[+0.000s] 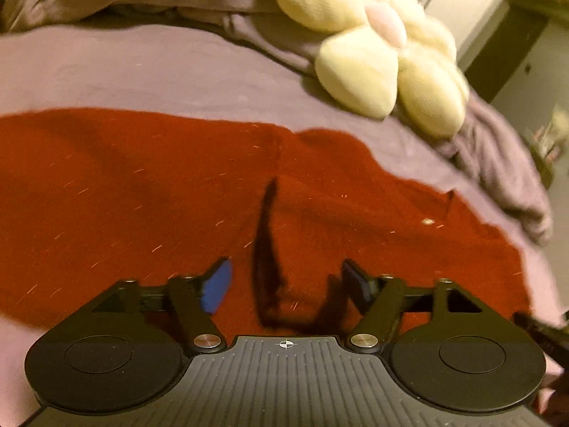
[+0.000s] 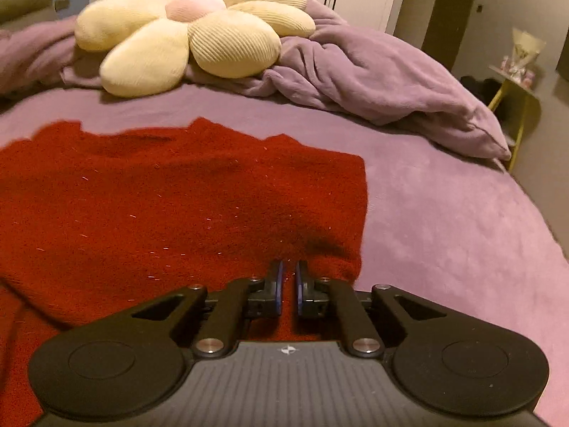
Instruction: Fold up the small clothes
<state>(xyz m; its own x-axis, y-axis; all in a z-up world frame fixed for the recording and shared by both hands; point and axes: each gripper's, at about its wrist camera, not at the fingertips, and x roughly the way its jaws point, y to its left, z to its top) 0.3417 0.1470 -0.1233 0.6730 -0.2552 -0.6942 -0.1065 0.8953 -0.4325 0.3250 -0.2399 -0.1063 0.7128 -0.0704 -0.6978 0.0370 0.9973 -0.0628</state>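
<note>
Left gripper (image 1: 284, 284) fingers wide over red garment (image 1: 142, 195) | right gripper (image 2: 288, 284) fingers narrow, low at garment edge

A: Your left wrist view is smeared. The flower cushion (image 1: 384, 60) has lost its ribbing, and the red garment (image 1: 142, 195) runs off the left edge.

B: Lower part of it?

A: Hidden under the left gripper (image 1: 286, 284) body. A dark object (image 1: 540, 331) pokes in at the right edge; you can't tell what it is.

B: Right wrist?

A: Garment (image 2: 160, 206) cut by the left and bottom edges. Cloth between the right gripper (image 2: 288, 281) pads (image 2: 280, 281) can't be made out; its near corner sits behind the fingers. Items on the yellow side table (image 2: 512, 89) are too small to name.
</note>
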